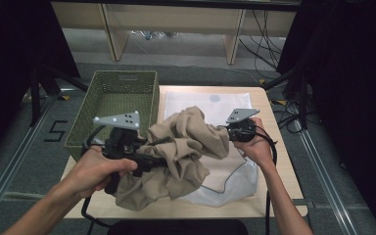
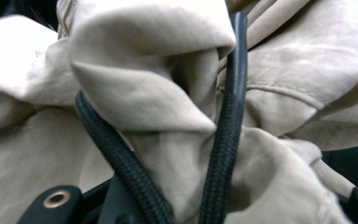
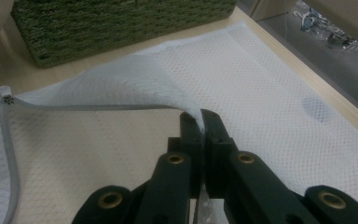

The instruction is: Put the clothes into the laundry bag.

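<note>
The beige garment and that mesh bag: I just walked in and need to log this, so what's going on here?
A person is working with a handheld gripper in each hand. The left gripper has a bunched beige garment between its jaws, lifted over the table. The right gripper is shut on the zipper-edged flap of a white mesh laundry bag, holding it raised so the bag stands open. The garment is not yet inside. A green woven basket sits at the table's left.
</note>
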